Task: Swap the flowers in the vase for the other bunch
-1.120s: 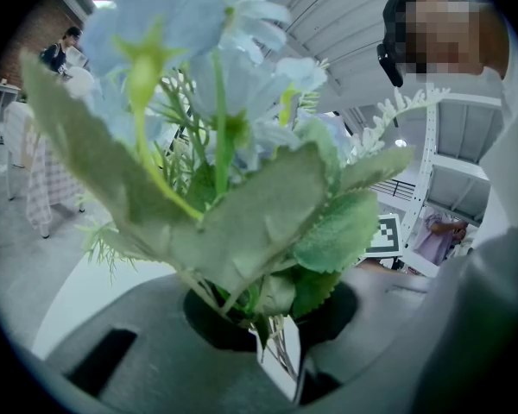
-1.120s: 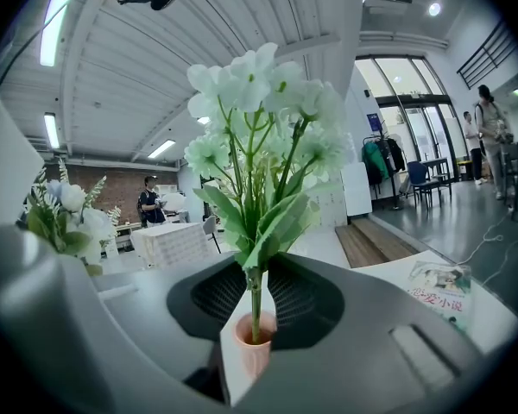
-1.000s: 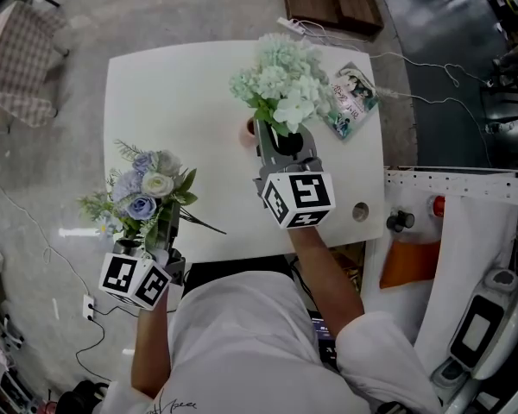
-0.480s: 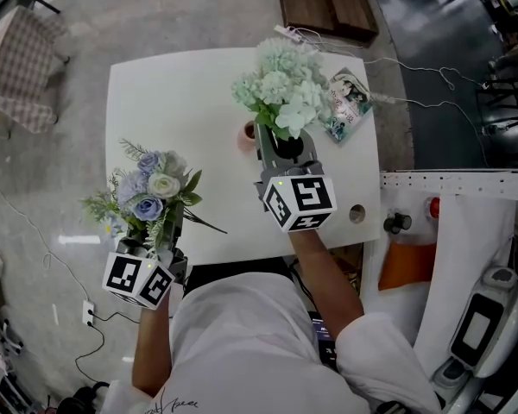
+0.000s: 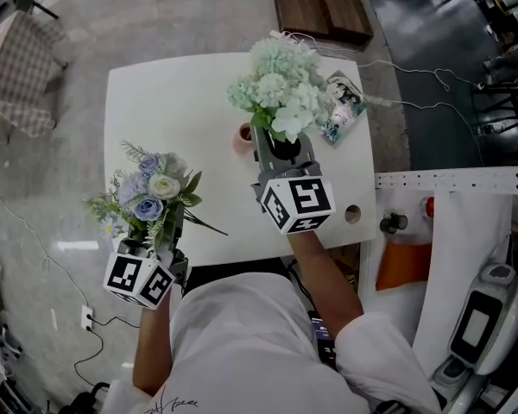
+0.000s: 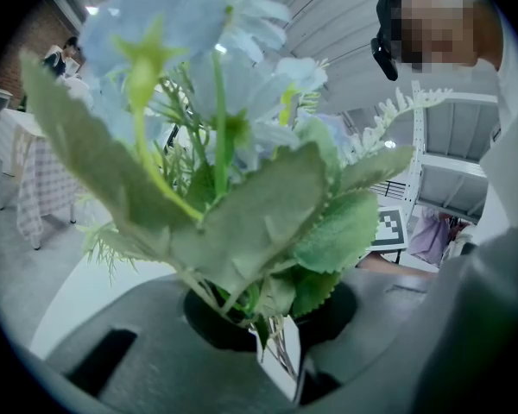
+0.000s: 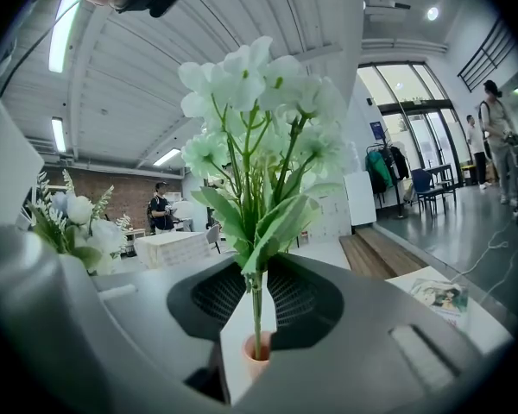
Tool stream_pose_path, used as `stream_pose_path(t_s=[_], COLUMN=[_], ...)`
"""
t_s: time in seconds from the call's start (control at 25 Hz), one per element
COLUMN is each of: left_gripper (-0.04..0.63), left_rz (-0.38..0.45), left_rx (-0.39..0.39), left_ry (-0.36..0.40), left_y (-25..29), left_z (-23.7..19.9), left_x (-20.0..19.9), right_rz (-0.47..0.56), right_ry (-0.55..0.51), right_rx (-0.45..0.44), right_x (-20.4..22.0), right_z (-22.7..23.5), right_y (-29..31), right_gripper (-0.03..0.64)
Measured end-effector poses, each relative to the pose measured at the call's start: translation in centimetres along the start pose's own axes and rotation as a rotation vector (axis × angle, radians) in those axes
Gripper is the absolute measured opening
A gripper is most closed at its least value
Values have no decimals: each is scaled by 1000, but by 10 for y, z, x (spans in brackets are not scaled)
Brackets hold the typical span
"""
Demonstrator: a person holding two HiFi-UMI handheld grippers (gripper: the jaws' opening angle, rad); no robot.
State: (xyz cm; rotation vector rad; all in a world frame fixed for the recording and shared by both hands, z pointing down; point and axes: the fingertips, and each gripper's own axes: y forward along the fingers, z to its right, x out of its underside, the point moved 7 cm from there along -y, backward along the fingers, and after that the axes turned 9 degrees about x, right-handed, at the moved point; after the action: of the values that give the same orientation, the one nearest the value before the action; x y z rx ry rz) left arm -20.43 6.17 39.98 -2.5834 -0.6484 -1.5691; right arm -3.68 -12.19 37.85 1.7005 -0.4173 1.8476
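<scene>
My right gripper [image 5: 272, 142] is shut on the stems of a pale green and white flower bunch [image 5: 281, 84] over the middle of the white table [image 5: 181, 102]. Just left of its jaws stands a small pink vase [image 5: 243, 134]. In the right gripper view the stem [image 7: 256, 313] runs down between the jaws of my right gripper [image 7: 255, 304] to the vase's mouth [image 7: 257, 362]; whether its end is inside, I cannot tell. My left gripper [image 5: 164, 231] holds a blue and white bouquet [image 5: 147, 198] upright at the table's near left edge, shut on its stems [image 6: 272, 335].
A picture booklet [image 5: 339, 106] lies right of the vase, with a cable behind it. The table has a round hole [image 5: 353, 214] near its right front corner. A wooden bench [image 5: 315, 3] stands beyond the table, and a white rack [image 5: 449, 184] at its right.
The right gripper has risen a little with the green and white bunch. The left gripper and its bouquet have stayed in place.
</scene>
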Motion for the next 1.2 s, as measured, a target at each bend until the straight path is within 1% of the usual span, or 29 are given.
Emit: stream_pose_path(t_s=[0.36, 0.76, 1.2], left_gripper=[49, 49, 49], left_rz=[5, 14, 23], left_rx=[9, 17, 38], left_ry=[-8, -13, -12], left_y=[0, 1, 0], left_z=[-1, -2, 1], left_x=[1, -1, -6], right_rz=[14, 26, 50], right_ry=[-10, 3, -16], right_rx=[-4, -5, 6], right_x=[-10, -20, -35], right_z=[-2, -4, -9], right_y=[-2, -5, -17], right_gripper=[75, 75, 75])
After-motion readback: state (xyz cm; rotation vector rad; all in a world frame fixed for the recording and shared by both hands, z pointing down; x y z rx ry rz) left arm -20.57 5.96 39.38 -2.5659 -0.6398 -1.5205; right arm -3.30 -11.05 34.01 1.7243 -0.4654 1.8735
